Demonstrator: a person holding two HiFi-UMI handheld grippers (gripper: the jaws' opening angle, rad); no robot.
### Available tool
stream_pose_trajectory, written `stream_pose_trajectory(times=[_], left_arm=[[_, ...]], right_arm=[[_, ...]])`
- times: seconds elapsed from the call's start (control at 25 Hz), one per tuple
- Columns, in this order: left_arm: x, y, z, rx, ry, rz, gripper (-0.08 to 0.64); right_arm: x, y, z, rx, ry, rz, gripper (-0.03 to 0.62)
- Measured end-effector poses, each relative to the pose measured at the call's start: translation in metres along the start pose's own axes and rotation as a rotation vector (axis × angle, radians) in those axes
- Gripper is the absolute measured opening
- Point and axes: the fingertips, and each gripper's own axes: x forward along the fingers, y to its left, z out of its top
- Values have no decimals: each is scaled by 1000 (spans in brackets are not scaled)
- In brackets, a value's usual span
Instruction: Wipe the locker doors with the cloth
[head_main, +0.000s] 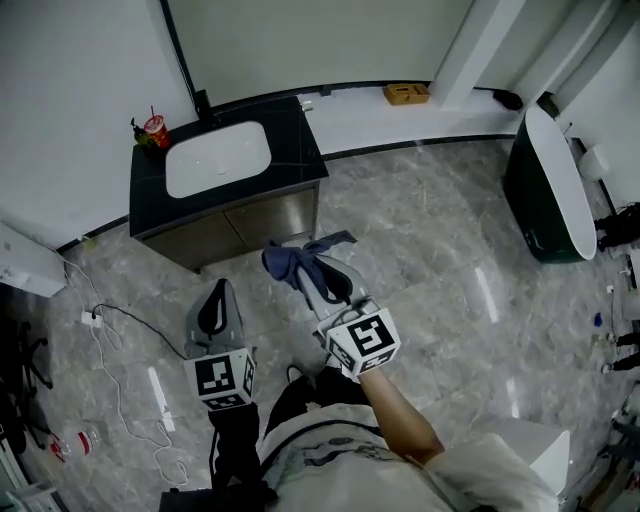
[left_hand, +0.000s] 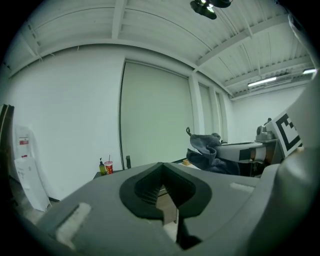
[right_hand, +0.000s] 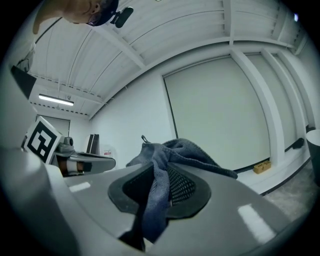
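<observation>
L claw (head_main: 219, 293): jaws pressed together, nothing btwn them; sits just left of R claw, both pointing the same way.
R claw (head_main: 322, 278): clamped on cloth; pads kept apart only by the fabric.
Cloth (head_main: 293, 262): dark blue-grey, bunched. Pinched btwn R claw's pads; most of it spills over & past the tips, one fold hangs down thru the jaw gap, small loop sticks up on top.
Counter (head_main: 300, 150): black top w/ white basin (head_main: 215, 160), steel-look front. Ahead of both claws, more in line w/ L claw; well apart from the tips.
Cup (head_main: 155, 129): red w/ straw, upright on counter's far corner, ahead & left of L claw.
Bottle (head_main: 139, 132): greenish, just beside cup on the side away from the claws.
Box (head_main: 405, 94): tan, on white ledge far ahead of R claw.
Tub (head_main: 548, 190): dark outside, white inside; well off to the right of R claw.
Forearm (head_main: 400, 410): bare, right behind R claw.
Floor (head_main: 430, 250): grey marble-look tile, below both claws.
</observation>
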Motion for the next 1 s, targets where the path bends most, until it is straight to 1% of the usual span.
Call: stream_pose_trajectory(times=[0.12,0.28,0.44,0.56,0.76,1.0], left_arm=[[-6,-4,12,18,-10,5,0],[-3,-13,24,27,-20,7,0],[-8,-25,38,38,-26,15,0],[-1,-27,49,59,-44,7,0],[-1,-21,56,93,-47,49,0],[4,-26,59,104,-67,16,0]], right_arm=[[-4,-4,10,7,4,2,78],[-8,-15,26,8,-27,3,78],[-15,-15,40,5,-32,34,78],[-13,-19,50,3,-61,34,78],[-10,-20,51,11,-59,64,78],[-16,-29,49,10,-71,26,78]])
